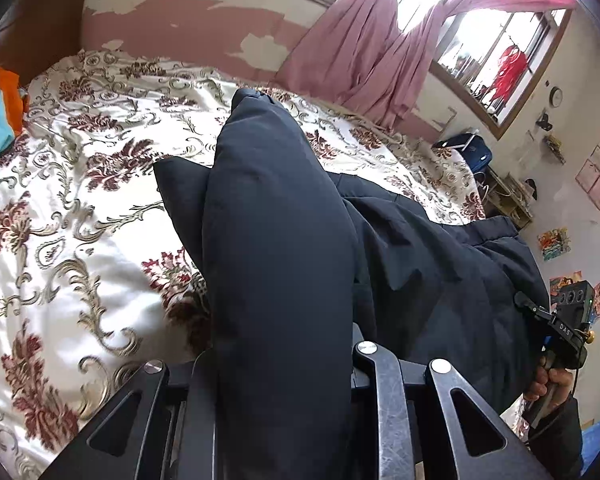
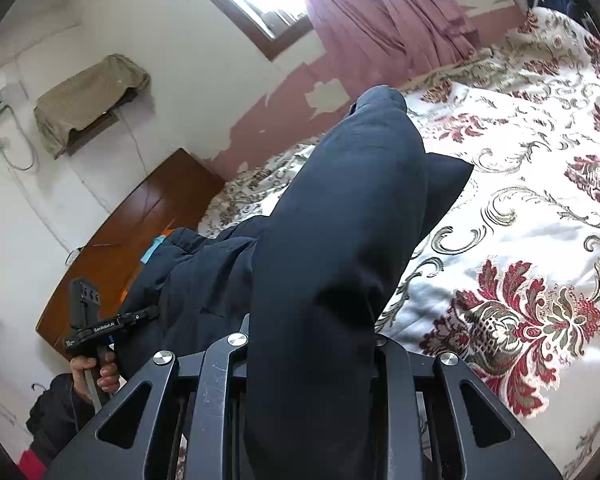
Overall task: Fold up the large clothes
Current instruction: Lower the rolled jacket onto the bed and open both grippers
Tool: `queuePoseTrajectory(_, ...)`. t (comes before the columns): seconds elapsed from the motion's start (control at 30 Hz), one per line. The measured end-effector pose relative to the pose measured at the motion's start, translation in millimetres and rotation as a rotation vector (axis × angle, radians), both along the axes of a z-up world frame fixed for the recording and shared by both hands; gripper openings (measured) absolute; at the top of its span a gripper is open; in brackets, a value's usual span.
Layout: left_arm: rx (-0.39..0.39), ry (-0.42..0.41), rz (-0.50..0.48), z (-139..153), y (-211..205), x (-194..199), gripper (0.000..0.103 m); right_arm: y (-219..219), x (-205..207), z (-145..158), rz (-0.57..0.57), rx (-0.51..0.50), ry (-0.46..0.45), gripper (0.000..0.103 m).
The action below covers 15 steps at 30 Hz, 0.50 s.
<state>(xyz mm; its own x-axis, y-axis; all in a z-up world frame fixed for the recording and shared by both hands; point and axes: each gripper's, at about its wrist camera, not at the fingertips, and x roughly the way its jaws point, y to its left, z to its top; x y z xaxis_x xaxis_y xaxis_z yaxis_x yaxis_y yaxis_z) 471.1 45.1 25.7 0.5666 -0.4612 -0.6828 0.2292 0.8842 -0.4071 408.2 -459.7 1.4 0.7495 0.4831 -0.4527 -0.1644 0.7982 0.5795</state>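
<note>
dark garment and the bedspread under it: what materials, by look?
Dark navy garment: looks like padded woven synthetic, nylon or polyester; matte with a faint sheen, puffy rounded folds. Floral bedspread: seems a satin-like jacquard; glossy white ground, woven-looking gold and maroon scrolls. Fibre can't be confirmed for either.

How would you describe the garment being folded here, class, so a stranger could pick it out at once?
Start at the bed, spread with a white cover patterned in dark red flowers and gold scrolls. On it lies the dark navy padded jacket, one edge pinched by the left gripper and another by the right gripper. It is the only plain, dark thing there, unlike the orange and turquoise cloth near the headboard.
</note>
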Motion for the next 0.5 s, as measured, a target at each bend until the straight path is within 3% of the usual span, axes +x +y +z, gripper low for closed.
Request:
queuePoseTrajectory(0.27, 0.012, 0.021, 0.004, -2.4, 8.8, -37.9, 0.022, 0.1, -33.2, -0.7, 0.015, -0.023, 0.006, 0.022)
queuePoseTrajectory(0.5, -0.022, 0.061, 0.019, -53.5, 17.6, -46.4, 0.022, -2.9, -47.7, -46.1, -0.012, 0.009, 0.069, 0.022)
